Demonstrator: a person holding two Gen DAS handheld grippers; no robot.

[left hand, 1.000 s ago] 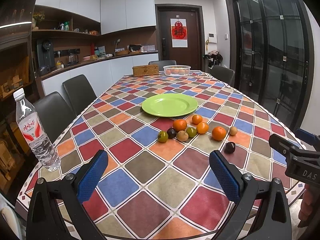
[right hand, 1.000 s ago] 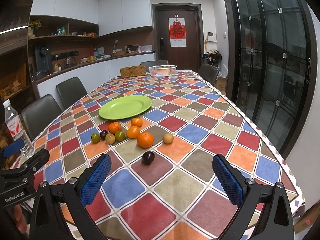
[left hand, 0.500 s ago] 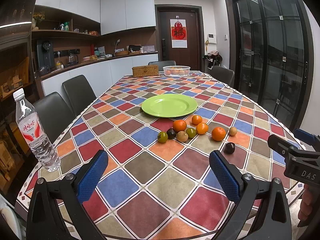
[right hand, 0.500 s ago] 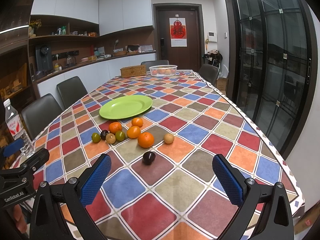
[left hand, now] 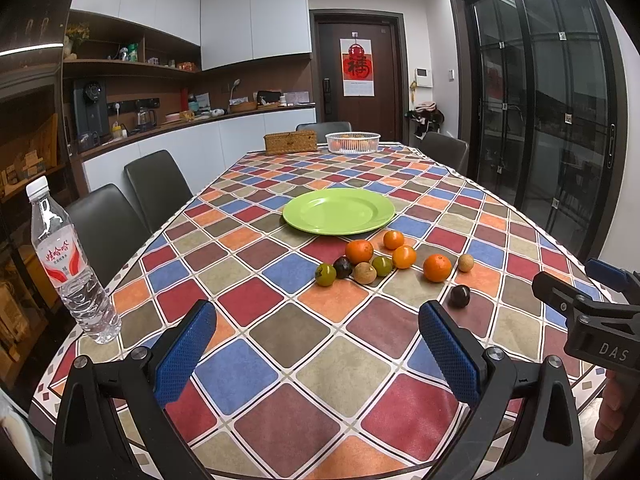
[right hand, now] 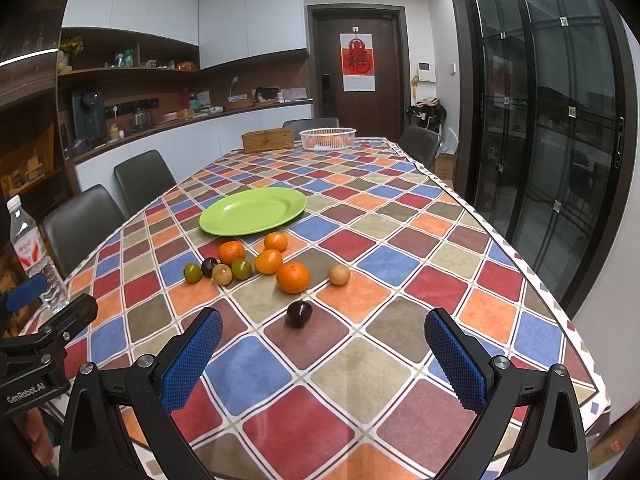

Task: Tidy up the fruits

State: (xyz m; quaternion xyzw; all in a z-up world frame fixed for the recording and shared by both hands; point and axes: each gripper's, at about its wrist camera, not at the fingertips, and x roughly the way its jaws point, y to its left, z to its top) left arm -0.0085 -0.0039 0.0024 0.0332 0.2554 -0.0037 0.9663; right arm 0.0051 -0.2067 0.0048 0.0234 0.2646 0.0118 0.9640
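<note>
Checkered oilcloth in red, blue, orange, olive and brown diamonds covers the long table [left hand: 280, 332], its surface smooth with a faint sheen. At the centre of the left wrist view sits a round, glossy lime-green plate [left hand: 338, 211], shallow and bare. Just below it in the frame lies a loose cluster of small round fruits [left hand: 372, 260]: four dimpled oranges, two dull green ones, two tan rough-skinned ones and a dark one. A second dark, shiny plum-like fruit [right hand: 299, 313] lies apart from the cluster, nearer the bottom of the right wrist view, between that gripper's fingers in the picture but well beyond them.

Along the bottom edge, the left gripper [left hand: 316, 344] hangs over the near table end with its two black arms spread wide, their blue pads [left hand: 186, 354] knurled like fine mesh; nothing lies between them. The right gripper [right hand: 322, 354] is spread just as wide and holds nothing.

At the left edge of the left wrist view a clear ribbed plastic water bottle [left hand: 66, 260] with a white cap and red label stands upright. At the far end of the table, in the upper middle, rest a woven rectangular wicker box [left hand: 290, 142] and a white slotted basket [left hand: 352, 142]. Dark padded chairs [left hand: 154, 186] line the left side.
</note>
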